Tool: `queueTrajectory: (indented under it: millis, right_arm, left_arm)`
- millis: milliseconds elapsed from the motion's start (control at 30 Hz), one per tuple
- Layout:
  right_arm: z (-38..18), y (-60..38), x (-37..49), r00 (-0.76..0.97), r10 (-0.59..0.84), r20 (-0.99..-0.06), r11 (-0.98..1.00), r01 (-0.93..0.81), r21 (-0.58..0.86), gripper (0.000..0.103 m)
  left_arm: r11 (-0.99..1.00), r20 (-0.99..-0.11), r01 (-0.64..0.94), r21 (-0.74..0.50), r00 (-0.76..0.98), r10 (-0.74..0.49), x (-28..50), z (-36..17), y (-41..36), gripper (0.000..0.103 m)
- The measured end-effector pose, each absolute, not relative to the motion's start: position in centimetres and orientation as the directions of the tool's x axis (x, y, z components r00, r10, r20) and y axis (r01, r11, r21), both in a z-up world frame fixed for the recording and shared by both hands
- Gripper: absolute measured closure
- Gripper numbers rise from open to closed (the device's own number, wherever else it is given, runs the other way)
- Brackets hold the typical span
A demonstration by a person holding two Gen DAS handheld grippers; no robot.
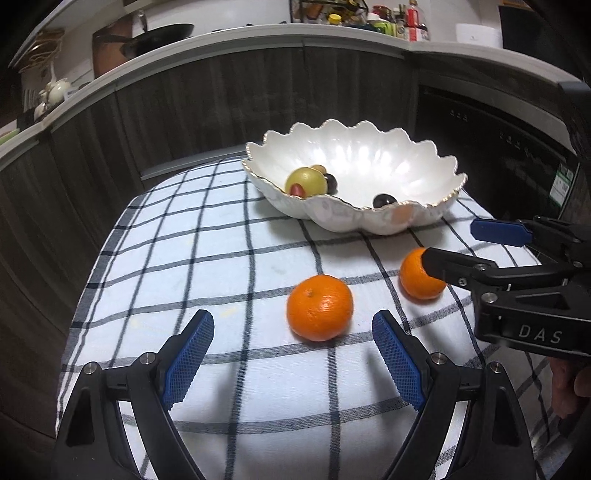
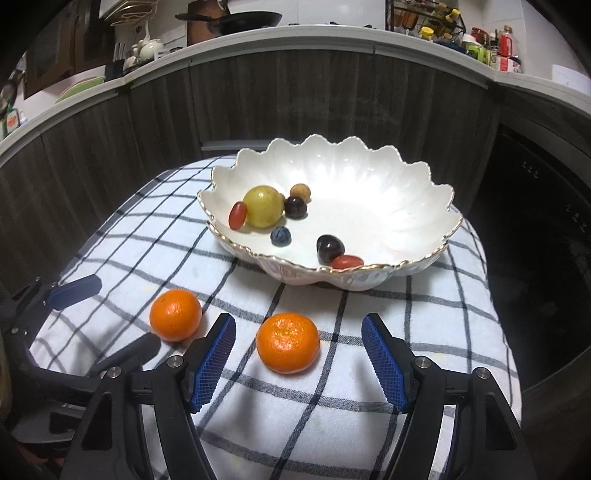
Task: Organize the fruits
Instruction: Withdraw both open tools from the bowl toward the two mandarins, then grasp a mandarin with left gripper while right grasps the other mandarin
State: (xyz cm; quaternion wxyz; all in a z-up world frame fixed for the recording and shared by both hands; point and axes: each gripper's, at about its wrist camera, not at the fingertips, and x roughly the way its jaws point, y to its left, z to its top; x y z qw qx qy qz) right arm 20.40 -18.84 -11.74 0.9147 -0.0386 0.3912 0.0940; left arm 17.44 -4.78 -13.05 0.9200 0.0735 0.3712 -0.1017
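Two mandarins lie on the checked cloth in front of a white scalloped bowl [image 1: 369, 221] [image 2: 406, 206]. The bowl holds a yellow-green fruit [image 2: 263, 206], dark plums, a blueberry and red grape tomatoes. My left gripper [image 1: 293, 354] is open, with one mandarin [image 1: 320, 307] just ahead between its fingers; the same mandarin shows in the right wrist view [image 2: 176, 314]. My right gripper [image 2: 299, 360] is open around the other mandarin [image 2: 288, 342], which shows in the left wrist view [image 1: 419, 277] partly behind the right gripper [image 1: 450, 247].
The checked cloth [image 2: 147, 243] covers a small table whose edges drop off left and right. Dark wood cabinets [image 2: 295, 99] stand behind, with a counter carrying a pan [image 2: 240, 18] and bottles [image 2: 487, 44]. A dark appliance [image 2: 535, 221] is at the right.
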Motion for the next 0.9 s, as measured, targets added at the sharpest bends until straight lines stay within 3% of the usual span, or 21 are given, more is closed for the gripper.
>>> queueTrajectory:
  millis: [567, 900]
  right_arm:
    - [-14.4, -19.1, 22.3, 0.607, 0.187, -0.772, 0.976, -0.205, 0.074, 0.031]
    - [-14.8, -19.0, 22.9, 0.57, 0.212, -0.794, 0.974, -0.191, 0.122, 0.032]
  left_arm:
    - [0.966, -0.737, 0.257, 0.043, 0.661, -0.143, 20.1, -14.9, -6.0, 0.021]
    - [0.956, -0.755, 0.285, 0.068, 0.641, -0.137, 21.2, -15.3, -6.3, 0.04]
